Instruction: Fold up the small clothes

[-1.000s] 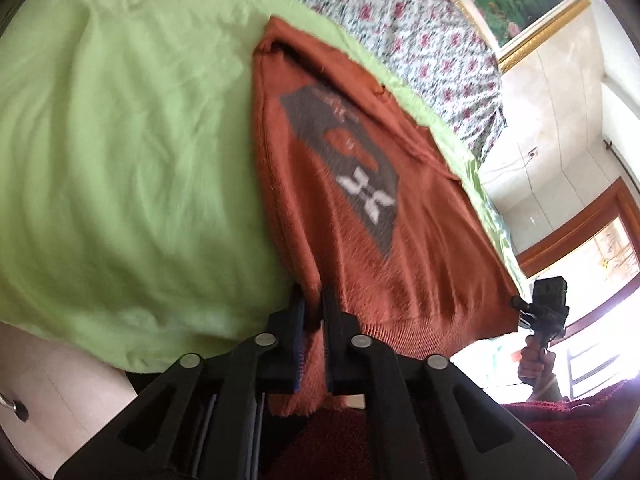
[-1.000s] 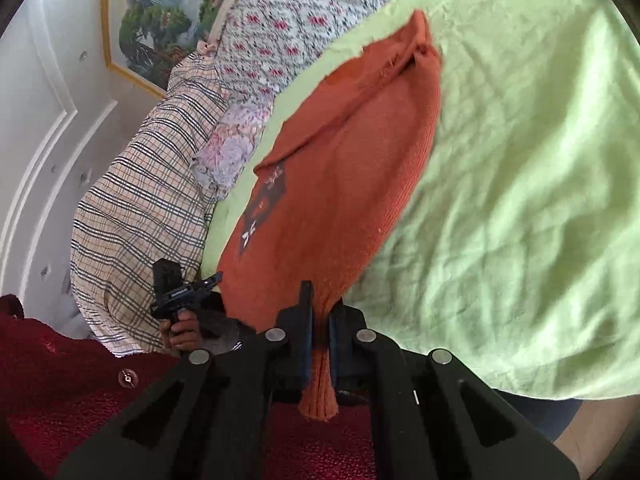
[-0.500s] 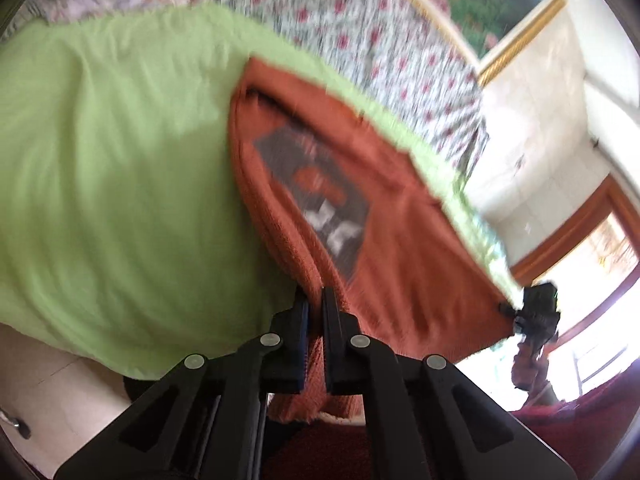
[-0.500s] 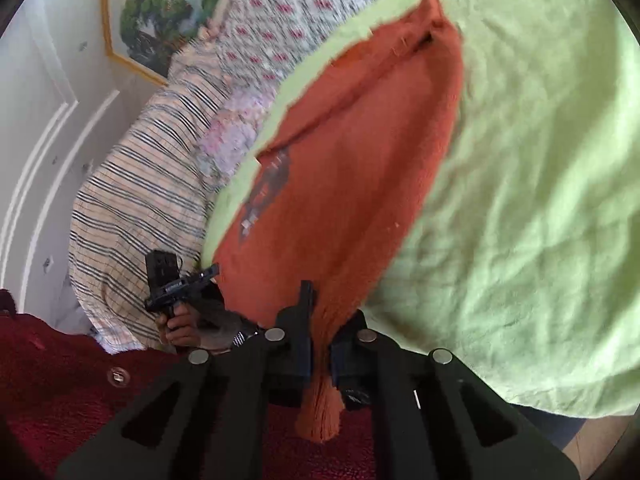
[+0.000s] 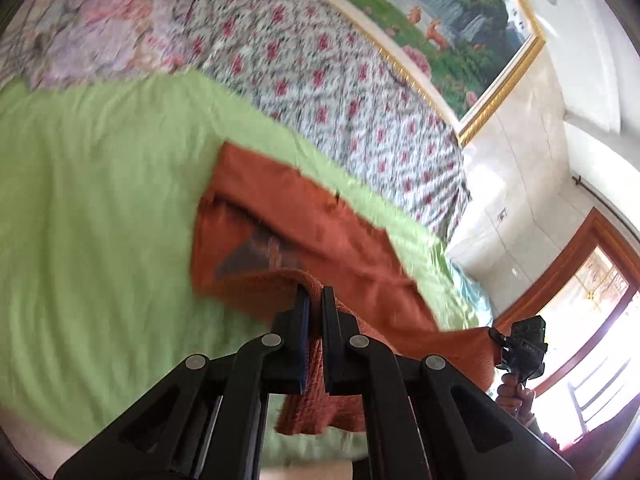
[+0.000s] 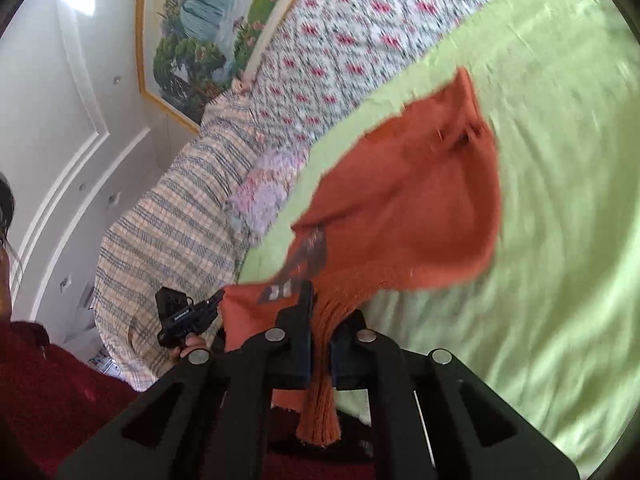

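Two grippers, left gripper [image 5: 315,304] and right gripper [image 6: 320,312], each clamp sweater [image 6: 408,208] hem; green sheet [image 6: 560,160] around.

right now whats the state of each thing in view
left claw: shut on the sweater hem
right claw: shut on the sweater hem
orange sweater: hem lifted, far part lying on the sheet
green sheet: spread flat, lightly wrinkled

A home bedroom: a bed [image 5: 100,200] under a green sheet, floral and checked bedding [image 6: 168,224], a gold-framed landscape painting [image 5: 448,28], a wood-framed window [image 5: 592,280].
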`<state>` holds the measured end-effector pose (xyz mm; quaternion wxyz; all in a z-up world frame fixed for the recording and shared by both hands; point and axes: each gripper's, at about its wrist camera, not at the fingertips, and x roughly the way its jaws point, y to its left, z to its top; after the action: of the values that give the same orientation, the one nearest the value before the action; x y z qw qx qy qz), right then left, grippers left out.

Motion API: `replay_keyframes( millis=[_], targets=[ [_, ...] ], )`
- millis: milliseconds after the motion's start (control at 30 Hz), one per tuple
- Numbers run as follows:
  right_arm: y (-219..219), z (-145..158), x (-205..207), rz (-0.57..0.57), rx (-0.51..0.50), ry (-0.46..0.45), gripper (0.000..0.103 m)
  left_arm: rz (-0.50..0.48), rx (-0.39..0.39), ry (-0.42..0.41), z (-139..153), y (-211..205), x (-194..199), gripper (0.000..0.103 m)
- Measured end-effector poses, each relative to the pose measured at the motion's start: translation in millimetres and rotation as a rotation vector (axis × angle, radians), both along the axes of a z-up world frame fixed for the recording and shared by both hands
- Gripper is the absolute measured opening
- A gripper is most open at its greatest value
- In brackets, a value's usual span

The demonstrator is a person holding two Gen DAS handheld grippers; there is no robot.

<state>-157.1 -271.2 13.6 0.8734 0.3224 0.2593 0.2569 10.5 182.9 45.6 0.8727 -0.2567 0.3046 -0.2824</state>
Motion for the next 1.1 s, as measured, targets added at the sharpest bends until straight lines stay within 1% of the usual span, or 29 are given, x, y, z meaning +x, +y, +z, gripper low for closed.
replay_keyframes(
  millis=[67,167,200,300,367,467,533,633,700,800,900,967,1000,1067,1100],
  targets=[
    [-6.4,15.2,20.9,-0.017,-0.01,-0.034,0.007,0.021,-0.001,-0.029,9.2,-2.8,21.9,0.003],
    [-15.8,30.9,56.4,-0.042,-0.032,-0.052,0.007,0.065,-0.003,-0.046,18.6,-9.7,62.2,0.003],
    [-19.1,34.9,69.9,-0.053,-0.037,-0.051,0.007,0.074,-0.006,-0.046,21.3,-11.6,77.2,0.003],
    [-29.4,43.1,113.4,-0.096,-0.071,-0.027,0.007,0.102,0.019,-0.042,27.6,-21.9,122.4,0.002],
    [-38.1,48.2,145.5,-0.121,-0.073,-0.014,0.007,0.109,0.031,-0.028,28.7,-27.8,151.7,0.002],
    [-47.3,52.4,184.4,-0.146,-0.101,0.003,0.007,0.116,0.063,0.004,23.4,-38.1,192.8,0.002],
    [-54.1,49.3,208.6,-0.157,-0.106,0.027,0.007,0.122,0.094,0.034,15.2,-45.7,219.0,0.002],
    [-65.7,35.8,245.6,-0.176,-0.114,0.087,0.007,0.12,0.12,0.079,-0.9,-51.4,251.6,0.002],
    [-71.8,25.6,262.1,-0.186,-0.111,0.129,0.007,0.126,0.131,0.108,-12.5,-52.5,270.3,0.003],
    [-79.7,6.5,284.4,-0.198,-0.122,0.195,0.007,0.14,0.133,0.163,-32.0,-50.8,295.8,0.003],
    [-87.7,-13.9,303.5,-0.211,-0.131,0.275,0.008,0.138,0.16,0.257,-57.6,-53.3,317.0,0.005],
    [-91.7,-28.7,313.4,-0.226,-0.124,0.353,0.009,0.128,0.162,0.302,-69.4,-54.8,320.3,0.006],
    [-94.2,-35.2,314.9,-0.233,-0.109,0.385,0.009,0.123,0.151,0.301,-69.8,-54.7,315.5,0.008],
    [-99.5,-37.1,307.6,-0.248,-0.062,0.379,0.012,0.087,0.141,0.288,-65.1,-58.9,299.7,0.021],
    [-100.4,-33.9,301.1,-0.268,-0.064,0.369,0.018,0.06,0.144,0.273,-60.3,-64.7,286.7,0.025]
  ],
)
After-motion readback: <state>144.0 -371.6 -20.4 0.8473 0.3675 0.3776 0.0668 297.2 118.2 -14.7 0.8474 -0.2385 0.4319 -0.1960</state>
